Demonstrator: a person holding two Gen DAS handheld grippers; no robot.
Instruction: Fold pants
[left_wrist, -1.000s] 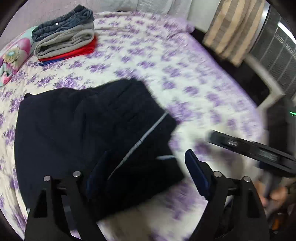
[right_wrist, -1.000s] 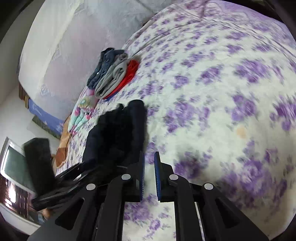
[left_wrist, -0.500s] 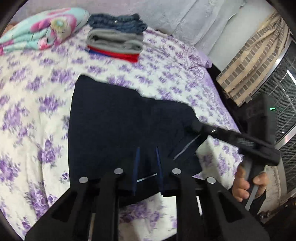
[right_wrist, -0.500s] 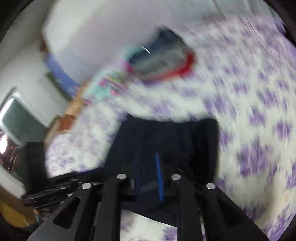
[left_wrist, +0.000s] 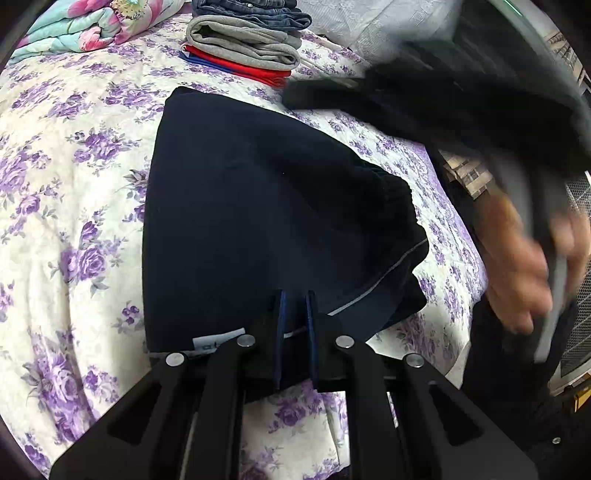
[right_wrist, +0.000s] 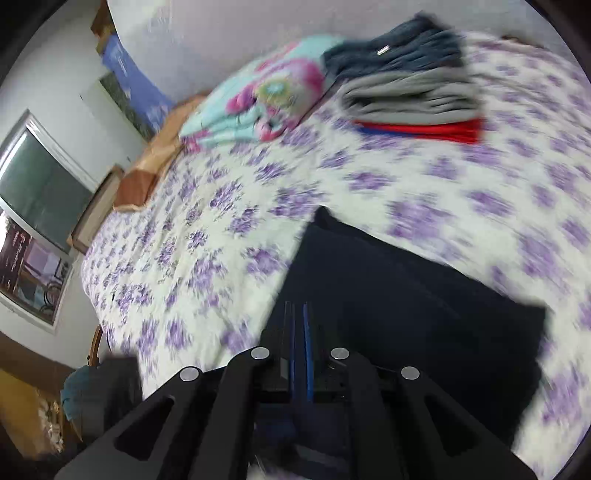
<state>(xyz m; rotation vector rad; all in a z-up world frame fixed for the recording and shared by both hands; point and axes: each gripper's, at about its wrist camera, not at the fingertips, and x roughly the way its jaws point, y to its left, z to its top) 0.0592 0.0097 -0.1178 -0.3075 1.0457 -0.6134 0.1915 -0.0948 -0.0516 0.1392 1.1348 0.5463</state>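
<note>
Pants (left_wrist: 258, 221) lie on the bed (left_wrist: 55, 206), folded dark slab running straight away from my left gripper (left_wrist: 293, 325); near hem sits at its tips. Left fingers (left_wrist: 277, 332) nearly closed, pinching that hem. Right gripper (right_wrist: 298, 343) also at the near edge, fingers almost together; view blurred, so I cannot tell if cloth is caught. Both equally near; next fold goes away from me.
</note>
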